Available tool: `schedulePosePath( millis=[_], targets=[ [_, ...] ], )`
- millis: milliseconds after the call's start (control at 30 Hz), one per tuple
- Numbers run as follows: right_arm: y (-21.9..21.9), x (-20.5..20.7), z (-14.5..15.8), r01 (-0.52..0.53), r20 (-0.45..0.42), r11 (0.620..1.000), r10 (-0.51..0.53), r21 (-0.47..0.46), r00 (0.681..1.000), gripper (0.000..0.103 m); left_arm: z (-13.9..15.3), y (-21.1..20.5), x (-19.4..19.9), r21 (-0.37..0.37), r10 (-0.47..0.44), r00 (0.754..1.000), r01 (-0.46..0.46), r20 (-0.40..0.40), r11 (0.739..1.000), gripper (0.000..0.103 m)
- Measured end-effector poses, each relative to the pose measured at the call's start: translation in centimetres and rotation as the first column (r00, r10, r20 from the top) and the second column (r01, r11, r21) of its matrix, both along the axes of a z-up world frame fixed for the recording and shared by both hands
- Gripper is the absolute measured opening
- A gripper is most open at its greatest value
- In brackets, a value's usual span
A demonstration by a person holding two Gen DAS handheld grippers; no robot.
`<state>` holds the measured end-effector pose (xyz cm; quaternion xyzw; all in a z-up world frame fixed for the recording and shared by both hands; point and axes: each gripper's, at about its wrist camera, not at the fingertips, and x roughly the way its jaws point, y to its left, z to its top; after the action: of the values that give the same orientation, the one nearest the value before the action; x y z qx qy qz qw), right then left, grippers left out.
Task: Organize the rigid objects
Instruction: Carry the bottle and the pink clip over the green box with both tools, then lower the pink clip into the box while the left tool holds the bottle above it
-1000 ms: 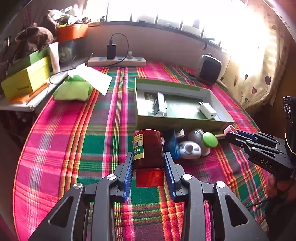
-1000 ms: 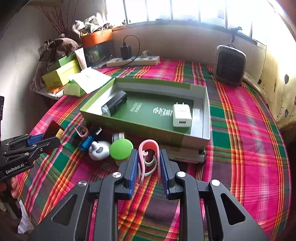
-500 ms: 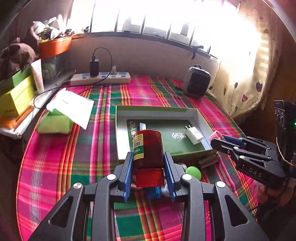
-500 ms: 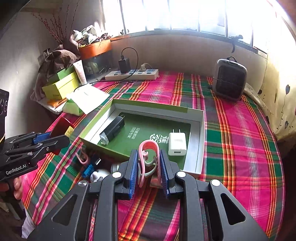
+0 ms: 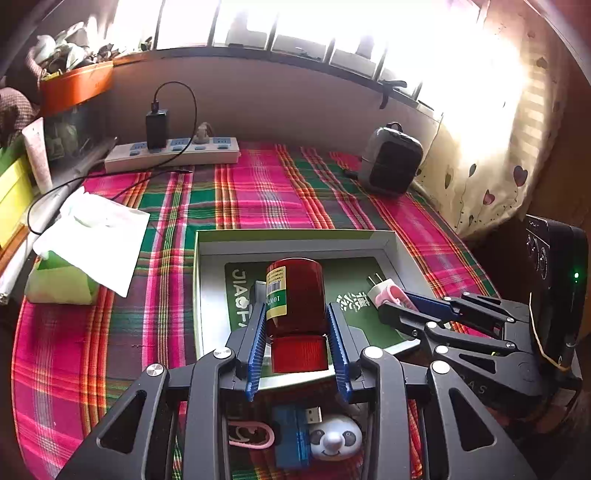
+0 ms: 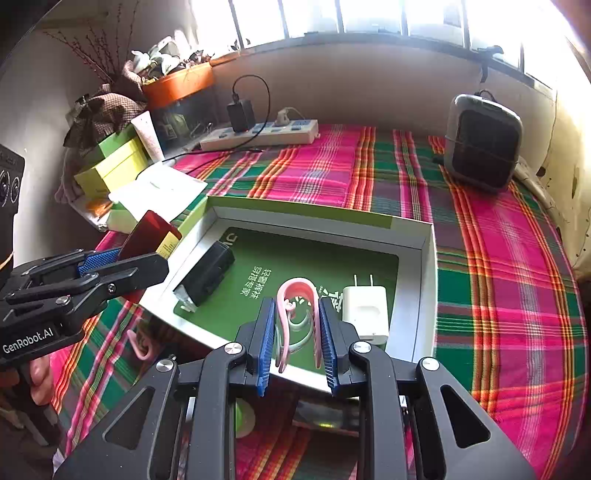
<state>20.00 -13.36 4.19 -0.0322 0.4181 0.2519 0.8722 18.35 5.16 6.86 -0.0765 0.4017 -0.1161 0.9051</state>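
We look down on a table covered with a plaid cloth [image 6: 495, 258] in pink, green and orange. It stands under a bright window [image 6: 406, 18], with a pale wall below the sill. At the far edge lie a white power strip [image 5: 173, 153] with a black adapter plugged in and a small grey heater [image 6: 482, 144]. On the left we see yellow-green boxes [image 6: 110, 166], a tissue pack [image 5: 62, 280] and an orange planter [image 6: 181, 83].

In the middle sits an open green box lid [image 6: 424, 266], holding a white charger [image 6: 365, 310] and a black block [image 6: 207, 277].

Our left tool [image 5: 297, 343] is clenched on a red bottle [image 5: 295, 295] above the lid. Our right tool [image 6: 295, 336] grasps a pink clip [image 6: 297, 295], also over the lid.
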Motion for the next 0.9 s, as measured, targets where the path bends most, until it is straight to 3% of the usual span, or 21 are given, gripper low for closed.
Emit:
schedulePosePath(
  millis=[333,900],
  targets=[
    [1.2,1.7,-1.9,-0.033,-0.037,0.999,0.033,-0.011,0.999,0.024,-1.8,-1.5,3.4,0.013,-0.038,0.999,0.039,-0.038,0.999,0.031],
    [1.7,2.3,-3.4,-0.051,-0.026,0.994,0.049,-0.094,0.998,0.024,-4.1,-3.3,5.4,0.061,-0.089,0.993,0.094,-0.075,0.994,0.031]
  ],
)
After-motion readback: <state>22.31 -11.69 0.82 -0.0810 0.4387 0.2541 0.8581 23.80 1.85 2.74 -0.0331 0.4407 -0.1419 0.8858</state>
